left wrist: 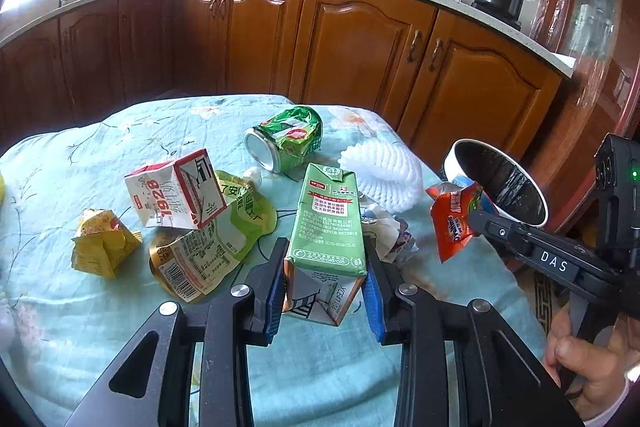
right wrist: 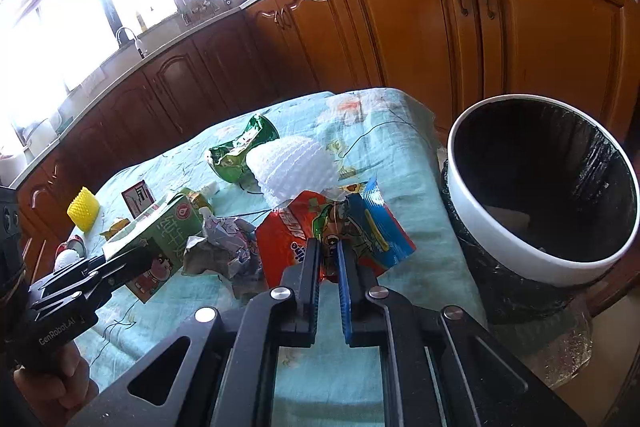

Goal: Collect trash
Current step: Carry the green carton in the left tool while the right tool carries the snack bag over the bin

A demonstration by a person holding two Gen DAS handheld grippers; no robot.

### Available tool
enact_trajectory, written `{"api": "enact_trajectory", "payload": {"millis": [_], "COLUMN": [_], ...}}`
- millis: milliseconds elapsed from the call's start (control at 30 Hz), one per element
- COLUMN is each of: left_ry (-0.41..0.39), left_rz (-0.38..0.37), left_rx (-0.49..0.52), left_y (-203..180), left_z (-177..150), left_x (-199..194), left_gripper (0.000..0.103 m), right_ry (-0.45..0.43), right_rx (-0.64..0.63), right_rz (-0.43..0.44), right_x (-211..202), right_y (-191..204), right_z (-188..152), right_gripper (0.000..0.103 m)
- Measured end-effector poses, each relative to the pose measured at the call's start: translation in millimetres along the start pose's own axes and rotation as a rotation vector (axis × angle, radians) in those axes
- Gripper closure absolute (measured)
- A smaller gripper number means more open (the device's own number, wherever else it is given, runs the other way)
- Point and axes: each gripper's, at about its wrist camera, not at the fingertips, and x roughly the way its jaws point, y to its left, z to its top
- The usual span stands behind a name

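Both pieces are gripped: the left hand-held gripper [left wrist: 325, 291] pinches the green carton [left wrist: 330, 227] on the tabletop [left wrist: 60, 307]; the right hand-held gripper [right wrist: 329, 259] clamps the orange wrapper [right wrist: 320, 227]. Next, carry each to the bin [right wrist: 536, 259] at two o'clock.

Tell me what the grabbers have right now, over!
Left gripper shut on green milk carton. Right gripper shut on orange snack wrapper, beside trash bin. More trash on table; path to bin looks open.
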Motion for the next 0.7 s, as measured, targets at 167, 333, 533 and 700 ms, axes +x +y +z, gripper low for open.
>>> {"api": "enact_trajectory", "payload": {"millis": [167,333,533,700], "left_ry": [-0.026,-0.056,-0.058,-0.037], "left_rz": [-0.023,-0.043,-0.072,-0.105], "left_rx": [0.02,0.033,0.063,0.093], "left_y": [-9.6,-17.7,-32.4,-51.8], "left_z": [1.5,6.2,10.6,10.9], "left_x": [-15.3,-30.7,-32.3,-20.2], "left_gripper": [0.071,0.071,0.071,0.071], "right_ry": [-0.027,-0.052,-0.067,-0.074], "right_rx": [0.008,0.026,0.041,0.058], "right_rz": [0.0,-0.004,-0.014,-0.035], "right_x": [-12.3,-24.5,-35.5,-43.5], "right_y": [-4.4,-11.4,-22.3,-34.5], "right_z": [3.1,3.1,2.1,-0.9], "right_gripper": [0.095,0.095,0.095,0.095]}}
